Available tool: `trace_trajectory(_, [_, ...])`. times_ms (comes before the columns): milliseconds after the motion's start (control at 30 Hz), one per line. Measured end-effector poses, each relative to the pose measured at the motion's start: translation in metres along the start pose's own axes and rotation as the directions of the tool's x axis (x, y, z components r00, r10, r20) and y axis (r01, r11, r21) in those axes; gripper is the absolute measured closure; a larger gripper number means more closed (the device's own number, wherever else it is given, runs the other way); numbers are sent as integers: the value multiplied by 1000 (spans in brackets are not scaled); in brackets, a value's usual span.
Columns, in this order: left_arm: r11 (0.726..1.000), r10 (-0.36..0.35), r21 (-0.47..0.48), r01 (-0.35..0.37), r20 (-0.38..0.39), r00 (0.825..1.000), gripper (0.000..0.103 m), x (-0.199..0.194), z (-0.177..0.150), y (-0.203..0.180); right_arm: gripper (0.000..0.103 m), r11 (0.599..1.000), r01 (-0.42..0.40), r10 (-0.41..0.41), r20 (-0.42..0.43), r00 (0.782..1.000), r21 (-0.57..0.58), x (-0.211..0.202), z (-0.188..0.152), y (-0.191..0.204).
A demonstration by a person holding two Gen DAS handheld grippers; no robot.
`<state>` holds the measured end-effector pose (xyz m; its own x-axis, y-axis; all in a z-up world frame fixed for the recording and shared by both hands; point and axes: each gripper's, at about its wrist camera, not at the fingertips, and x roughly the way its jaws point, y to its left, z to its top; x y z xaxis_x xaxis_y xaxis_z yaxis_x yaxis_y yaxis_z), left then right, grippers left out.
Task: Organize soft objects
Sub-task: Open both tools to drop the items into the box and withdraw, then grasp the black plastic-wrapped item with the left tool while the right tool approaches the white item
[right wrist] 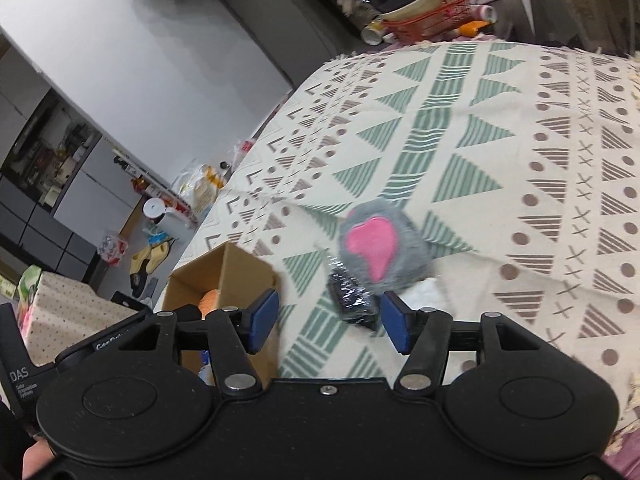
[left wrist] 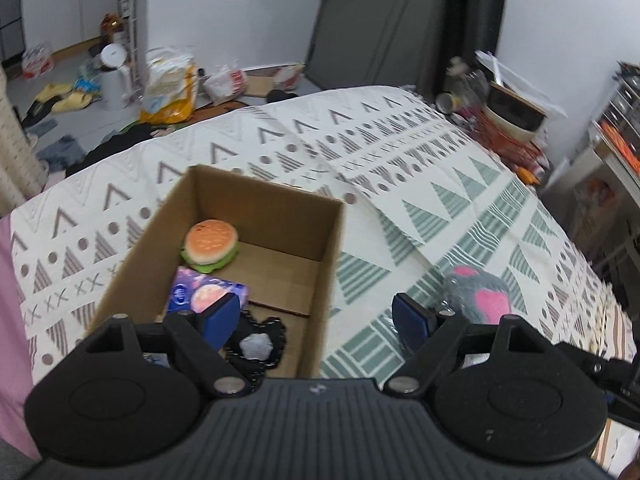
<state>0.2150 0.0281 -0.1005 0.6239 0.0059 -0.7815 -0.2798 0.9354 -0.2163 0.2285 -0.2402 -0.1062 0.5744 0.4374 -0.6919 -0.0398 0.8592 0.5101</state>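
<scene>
My right hand-held gripper [right wrist: 326,322] is spread wide with nothing between its pads, pointed at the grey and pink plush toy [right wrist: 380,250] that lies on the patterned bedspread [right wrist: 520,128] at about 1 o'clock from the blue pads. My left hand-held gripper [left wrist: 316,320] is just as wide apart and empty, hanging over the near edge of the cardboard box [left wrist: 334,240]. The box sits at 9 o'clock from the plush and a little apart from it.

My main worry is the black crinkly wrapped thing [right wrist: 352,300] touching the plush on its near side. If I close low, I judge the pads would catch that wrapper instead of the fur, or drag both. The plush is round and soft, so a shallow pinch could slip off the pile. The bedspread is loose and creased, and I could nip a fold with the toy. The left pad also sits low inside the box and could bump the wall.

Inside the box I see a burger toy [left wrist: 210,246], a purple packet [left wrist: 208,294] and a dark frilled item [left wrist: 256,346], partly covered by my own gripper. I cannot tell what that item is. The plush is blurred in both views, so its shape stays unclear.
</scene>
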Motion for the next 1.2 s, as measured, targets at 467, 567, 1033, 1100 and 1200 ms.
trace_trajectory(467, [979,-87,185,83,16,996,21,15,-11,-64,44,995,32,-31,-10,999,95,22,-10,-65])
trace_trajectory(567, [975,-87,206,81,24,996,21,20,-13,-72,44,996,28,-25,-33,999,90,31,-10,-68])
trace_trajectory(1033, [965,-76,247,89,-60,995,24,64,-28,-98,44,1000,28,-27,-120,992,8,76,-15,-73])
trace_trajectory(1100, [967,-81,236,98,-80,994,24,71,-30,-98,44,999,34,-35,-122,992,-7,82,-14,-73])
trace_trajectory(1200, [970,-81,223,99,-92,993,24,80,-31,-100,44,999,39,-41,-125,991,-23,89,-13,-74])
